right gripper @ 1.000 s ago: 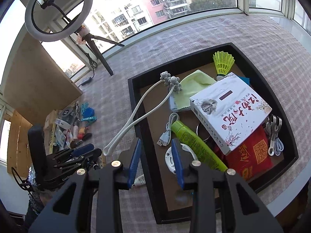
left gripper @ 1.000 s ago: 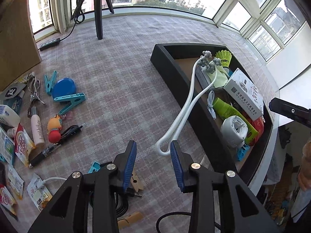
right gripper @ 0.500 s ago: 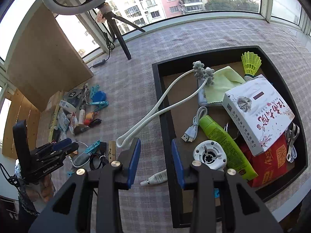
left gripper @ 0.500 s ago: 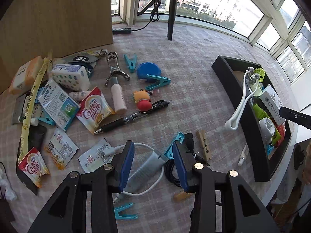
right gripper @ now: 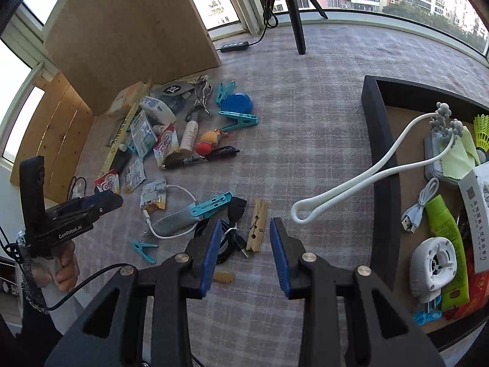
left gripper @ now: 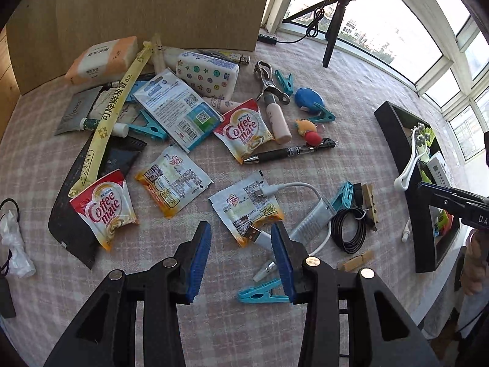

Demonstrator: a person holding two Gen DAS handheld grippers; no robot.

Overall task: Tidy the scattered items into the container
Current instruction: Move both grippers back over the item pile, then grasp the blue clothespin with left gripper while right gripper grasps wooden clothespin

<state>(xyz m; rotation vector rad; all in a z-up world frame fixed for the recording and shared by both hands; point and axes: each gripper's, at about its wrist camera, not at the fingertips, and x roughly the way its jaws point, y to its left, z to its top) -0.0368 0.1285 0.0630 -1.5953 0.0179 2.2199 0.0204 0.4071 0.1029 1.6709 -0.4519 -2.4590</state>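
A counter (left gripper: 305,70) under a pink checked cloth runs to curved windows (left gripper: 397,30), with a tall board (left gripper: 152,6) at 11 o'clock and a ring-light tripod (left gripper: 333,24) at 1 o'clock. The scattered sachets (left gripper: 104,208), clips and pen (left gripper: 287,153) lie at 10 to 12 o'clock of the left tool (left gripper: 241,260), whose jaws are spread and empty over a USB cable (left gripper: 293,211). The black container (right gripper: 379,165) sits at 3 o'clock. The right tool (right gripper: 243,253), also released, hovers over a wooden peg (right gripper: 256,226). Half a second ago both tools were farther back; the left has swung toward the clutter, and the right has left the container.
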